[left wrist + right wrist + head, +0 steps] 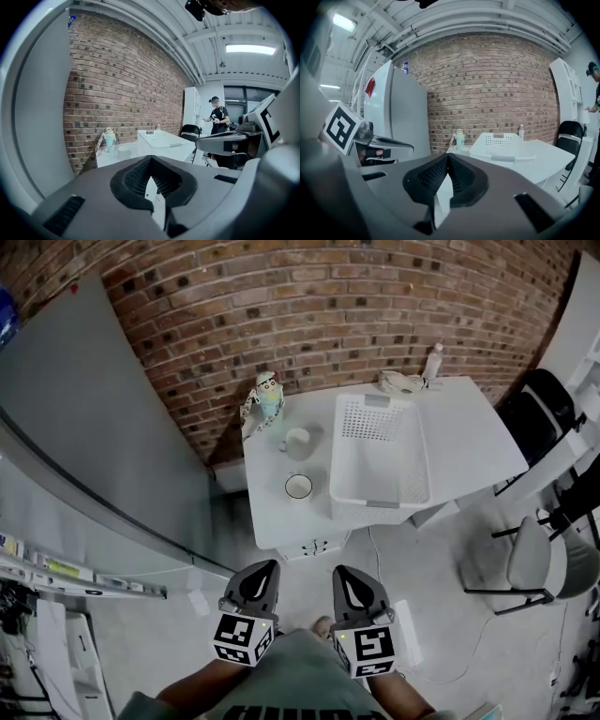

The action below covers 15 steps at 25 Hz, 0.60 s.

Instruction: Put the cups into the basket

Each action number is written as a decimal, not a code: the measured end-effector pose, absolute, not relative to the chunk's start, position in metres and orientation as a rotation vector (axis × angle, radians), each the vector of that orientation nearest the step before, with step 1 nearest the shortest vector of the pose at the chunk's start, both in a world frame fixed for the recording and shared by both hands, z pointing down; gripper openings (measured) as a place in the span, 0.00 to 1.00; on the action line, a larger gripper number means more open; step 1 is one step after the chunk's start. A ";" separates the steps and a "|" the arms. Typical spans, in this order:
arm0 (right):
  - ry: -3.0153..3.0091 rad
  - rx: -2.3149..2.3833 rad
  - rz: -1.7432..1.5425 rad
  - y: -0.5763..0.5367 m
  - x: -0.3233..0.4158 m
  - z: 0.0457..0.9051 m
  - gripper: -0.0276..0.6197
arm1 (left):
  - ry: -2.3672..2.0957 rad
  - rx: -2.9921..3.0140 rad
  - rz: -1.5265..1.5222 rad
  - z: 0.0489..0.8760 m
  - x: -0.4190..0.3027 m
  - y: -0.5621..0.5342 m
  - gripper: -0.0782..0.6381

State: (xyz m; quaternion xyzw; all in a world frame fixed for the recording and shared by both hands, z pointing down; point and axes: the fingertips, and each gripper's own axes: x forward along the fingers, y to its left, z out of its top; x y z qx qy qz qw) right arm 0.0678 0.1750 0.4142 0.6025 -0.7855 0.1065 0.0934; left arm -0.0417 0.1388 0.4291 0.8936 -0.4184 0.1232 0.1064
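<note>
Two white cups stand on the white table [469, 432] in the head view: one upright with a dark rim [298, 487] near the front edge, another [297, 442] behind it. A white perforated basket [379, 452] lies to their right, with nothing in it. My left gripper [260, 578] and right gripper [354, 591] are held low, well short of the table, both shut with nothing between the jaws. From the left gripper view the basket [157, 140] and one cup [123, 151] show far ahead; the right gripper view shows the basket [502, 144].
A small figurine [266, 399] stands at the table's back left, a bottle [432, 362] and a crumpled item [400, 382] at the back. Chairs [534, 563] stand to the right, a grey cabinet [103, 446] to the left. A person [217, 117] stands far off.
</note>
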 end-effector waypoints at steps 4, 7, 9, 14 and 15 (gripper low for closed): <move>-2.346 1.740 0.337 0.160 0.073 0.424 0.06 | -1.285 2.605 0.390 0.433 -0.038 0.130 0.12; -2.368 1.702 0.370 0.152 0.067 0.435 0.06 | -1.304 2.592 0.407 0.439 -0.039 0.126 0.12; -2.376 1.681 0.378 0.146 0.061 0.440 0.06 | -1.299 2.591 0.413 0.443 -0.040 0.120 0.12; -2.344 1.680 0.366 0.122 0.052 0.451 0.06 | -1.267 2.590 0.429 0.453 -0.042 0.095 0.12; -2.339 1.684 0.366 0.117 0.051 0.453 0.06 | -1.262 2.591 0.433 0.456 -0.043 0.089 0.12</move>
